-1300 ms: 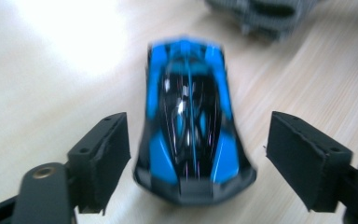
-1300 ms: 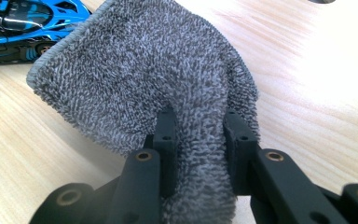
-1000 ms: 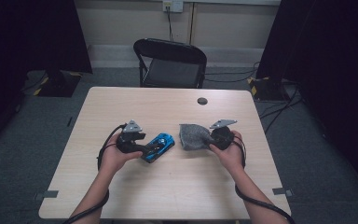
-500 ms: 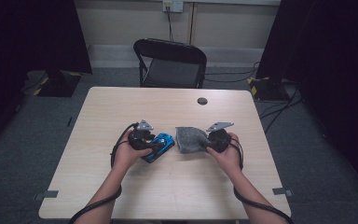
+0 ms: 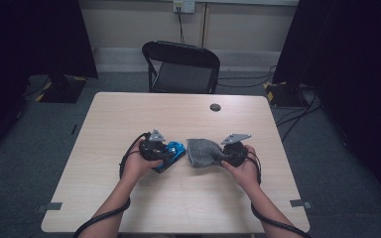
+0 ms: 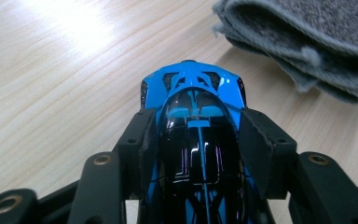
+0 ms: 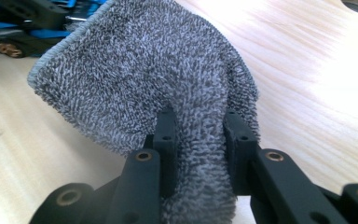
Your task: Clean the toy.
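Observation:
A shiny blue and black toy car (image 6: 196, 135) sits between the jaws of my left gripper (image 6: 198, 140), which is shut on its sides; its nose points at the cloth. From above, the toy car (image 5: 171, 152) lies near the table's middle, with my left gripper (image 5: 155, 148) on its left end. My right gripper (image 7: 198, 135) is shut on a bunched fold of a grey terry cloth (image 7: 144, 79). In the high view the grey cloth (image 5: 202, 151) spreads left from my right gripper (image 5: 224, 154), a small gap from the car.
The light wooden table (image 5: 129, 119) carries a small dark round disc (image 5: 215, 107) toward its far right side. A black folding chair (image 5: 181, 67) stands behind the far edge. Cables trail from both grippers along the person's forearms.
Both hands have moved inward, so the car and the cloth are closer together near the table's middle. Both grips stay the same.

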